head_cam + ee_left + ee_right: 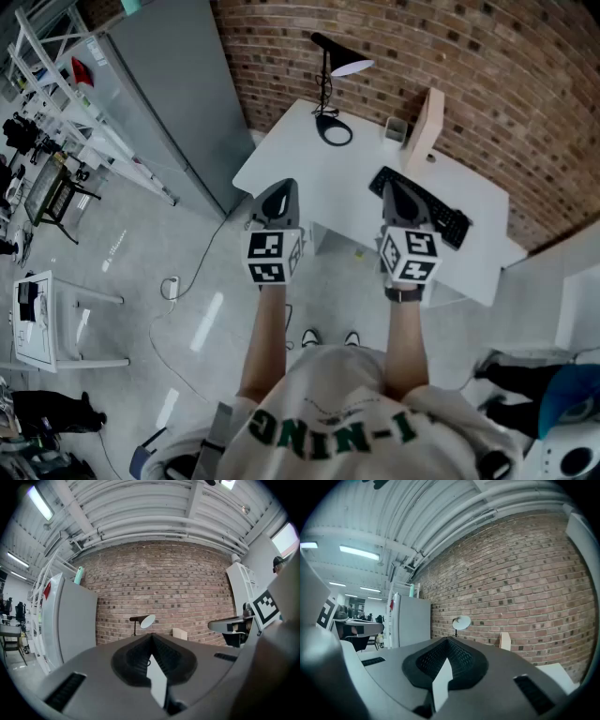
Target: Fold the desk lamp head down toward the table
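The thin black desk lamp [325, 82] stands on the corner of the white table [333, 183] that lies closest to the red brick wall [469, 56]. Its round black base sits flat, and its cone head [351, 67], pale inside, is raised and angled outward. Both gripper views show it small against that wall [143, 620] [461, 623].

The left gripper [278, 189] and right gripper [394, 190] hover over the table edge farthest from the wall, well apart from the lamp. Each is clenched on nothing, jaw tips meeting.

The step in hand looks like the approach. It would go best with one gripper released before it nears the wall, then closed across the arm just behind the head, not on the shade's rim, where it may slip. The light base could tip or slide as the head swings, so the other gripper pressing on the base should help. The black keyboard [452, 223] and pale wooden board [427, 127] sit on the right gripper's side, so a path from the left looks freer.
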Available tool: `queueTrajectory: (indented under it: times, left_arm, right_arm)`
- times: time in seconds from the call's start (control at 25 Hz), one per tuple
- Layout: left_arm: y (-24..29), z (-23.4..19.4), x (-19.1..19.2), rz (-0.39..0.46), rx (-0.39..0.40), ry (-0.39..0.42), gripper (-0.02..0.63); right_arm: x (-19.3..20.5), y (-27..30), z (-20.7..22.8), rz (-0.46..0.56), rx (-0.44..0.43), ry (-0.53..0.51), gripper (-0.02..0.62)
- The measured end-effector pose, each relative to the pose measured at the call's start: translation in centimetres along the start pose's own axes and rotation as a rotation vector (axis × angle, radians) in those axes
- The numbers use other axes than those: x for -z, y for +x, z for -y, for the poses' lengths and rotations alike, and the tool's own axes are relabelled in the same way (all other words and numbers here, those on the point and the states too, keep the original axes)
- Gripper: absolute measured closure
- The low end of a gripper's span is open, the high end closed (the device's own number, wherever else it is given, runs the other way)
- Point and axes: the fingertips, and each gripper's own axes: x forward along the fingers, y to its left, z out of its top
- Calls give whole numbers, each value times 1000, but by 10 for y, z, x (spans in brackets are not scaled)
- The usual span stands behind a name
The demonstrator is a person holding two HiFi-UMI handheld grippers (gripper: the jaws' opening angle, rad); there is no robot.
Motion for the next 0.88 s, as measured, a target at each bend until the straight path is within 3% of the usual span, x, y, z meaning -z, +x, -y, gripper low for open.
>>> queueTrajectory:
  times: [0.16, 0.4, 0.88]
  left_arm:
    - [-3, -8, 2, 2, 13, 2, 606]
    - [-9, -23, 11, 9, 33, 12, 606]
    - [-3, -49, 30, -13, 31, -21, 606]
  right_arm:
    - [2, 5, -10, -2, 3, 13, 592]
    - [5, 12, -31, -16, 25, -45, 592]
    - [31, 34, -52, -63, -6, 41, 592]
